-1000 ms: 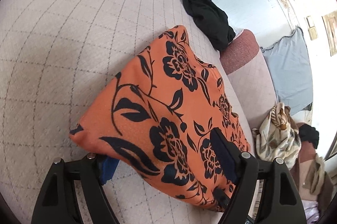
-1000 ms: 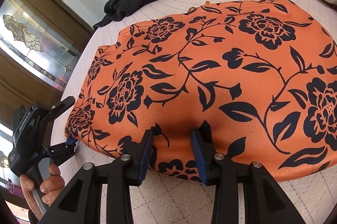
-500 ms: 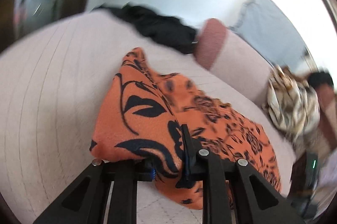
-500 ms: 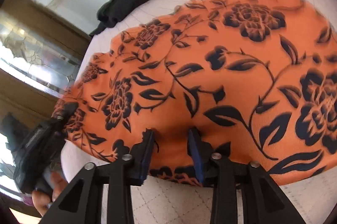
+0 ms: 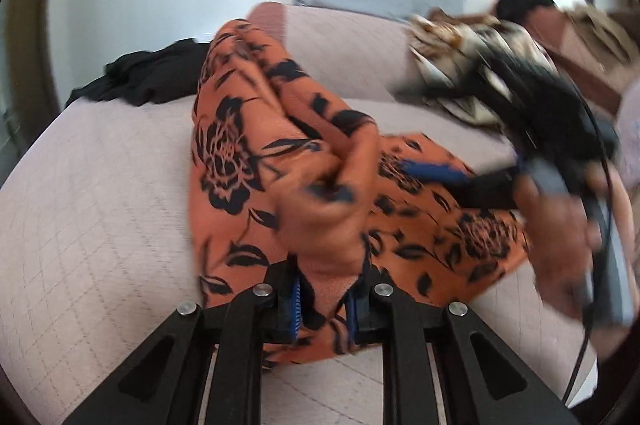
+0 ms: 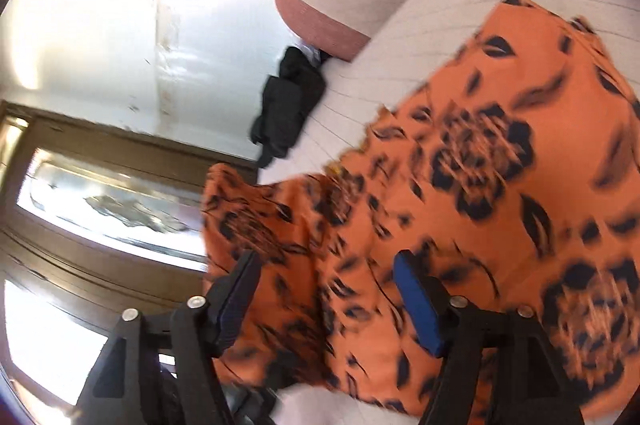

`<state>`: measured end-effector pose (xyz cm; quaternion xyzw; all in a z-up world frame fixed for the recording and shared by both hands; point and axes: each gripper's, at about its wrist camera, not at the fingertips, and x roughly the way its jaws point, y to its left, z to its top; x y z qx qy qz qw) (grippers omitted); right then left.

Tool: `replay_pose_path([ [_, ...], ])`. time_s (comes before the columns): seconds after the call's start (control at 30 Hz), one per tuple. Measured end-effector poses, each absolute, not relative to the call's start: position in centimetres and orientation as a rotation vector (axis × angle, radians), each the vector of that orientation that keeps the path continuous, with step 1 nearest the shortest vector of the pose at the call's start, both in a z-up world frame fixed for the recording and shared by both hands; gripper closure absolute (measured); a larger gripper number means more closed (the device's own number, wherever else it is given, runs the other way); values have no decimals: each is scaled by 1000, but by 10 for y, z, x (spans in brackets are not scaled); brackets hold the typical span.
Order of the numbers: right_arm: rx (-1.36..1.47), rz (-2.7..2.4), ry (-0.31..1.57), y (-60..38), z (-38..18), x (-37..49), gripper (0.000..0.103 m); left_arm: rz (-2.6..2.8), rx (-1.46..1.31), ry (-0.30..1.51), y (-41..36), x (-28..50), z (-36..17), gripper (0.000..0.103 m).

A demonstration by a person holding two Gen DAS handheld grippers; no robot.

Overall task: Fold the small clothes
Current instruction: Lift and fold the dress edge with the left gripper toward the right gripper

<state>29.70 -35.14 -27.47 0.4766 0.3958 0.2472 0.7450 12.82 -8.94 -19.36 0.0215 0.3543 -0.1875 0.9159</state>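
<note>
Left hand-held gripper clamped and lifted orange garment; right's jaws opened.

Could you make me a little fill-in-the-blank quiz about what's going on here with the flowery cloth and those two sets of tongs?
1. The left tongs are shut on the ____ floral-print fabric garment.
2. The right tongs stand ____, their pads not pressing the cloth.
3. A crumpled ____ garment lies farther back on the pale quilted cushion.
4. The pads on the tongs' fingers are coloured ____.

Missing words: orange; open; black; blue
</note>
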Motion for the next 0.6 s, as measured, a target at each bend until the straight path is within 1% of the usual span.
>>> replay_pose_path([
  [0.03,1067,564,865,-352,-275,303,28,-392,59,732,-93,127,-195,87],
  [0.13,1076,647,894,-341,-270,326,22,-413,116,741,-103,123,-201,87],
  [0.33,1069,665,950,-326,-281,344,22,-437,221,745,-116,117,-207,87],
  [0.5,1032,631,933,-319,-280,350,22,-457,245,752,-114,117,-209,87],
  [0.53,1009,639,923,-315,-276,349,24,-458,245,753,-118,122,-208,87],
  [0.6,935,649,911,-310,-269,350,35,-459,244,754,-117,123,-207,87],
])
